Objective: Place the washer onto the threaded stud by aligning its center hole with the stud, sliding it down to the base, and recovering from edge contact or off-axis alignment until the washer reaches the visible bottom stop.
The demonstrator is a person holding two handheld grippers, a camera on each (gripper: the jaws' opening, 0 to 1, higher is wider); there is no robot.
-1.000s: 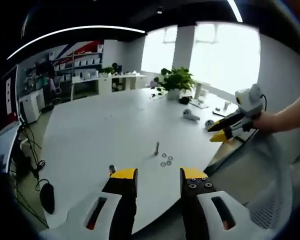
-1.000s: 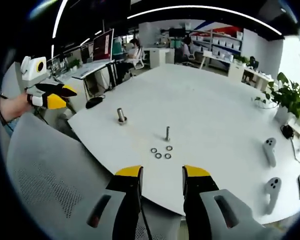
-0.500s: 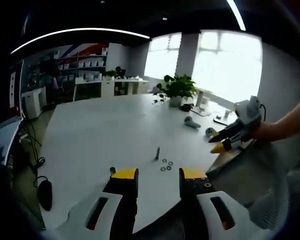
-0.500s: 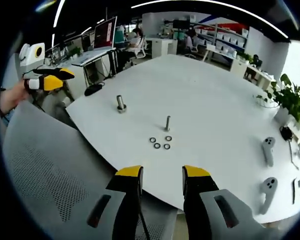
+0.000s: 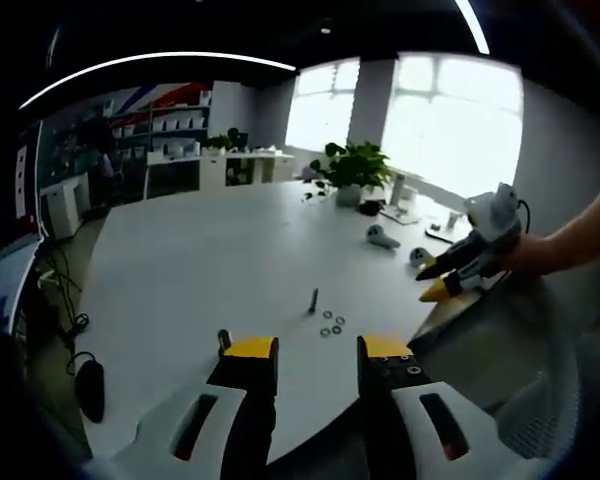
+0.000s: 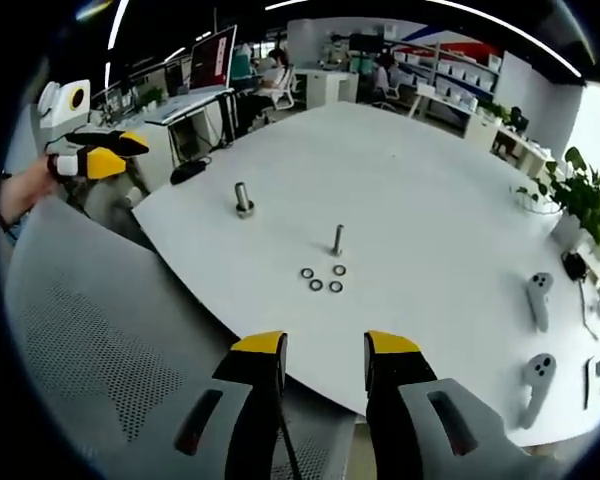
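White table [image 6: 430, 180] under both grippers. Right gripper [image 6: 323, 350] and left gripper [image 5: 305, 352] hang off its near edge, jaws apart and empty. Three washers [image 6: 321, 279] lie near that edge, the stud [image 6: 337, 240] upright just beyond, a second stud [image 6: 243, 198] toward the left edge.

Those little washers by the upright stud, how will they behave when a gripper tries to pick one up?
The washers lie flat on the smooth white table, so they'll probably slide rather than lift. Being thin rings, they likely offer little edge to pinch. Tipped on edge, one might roll.
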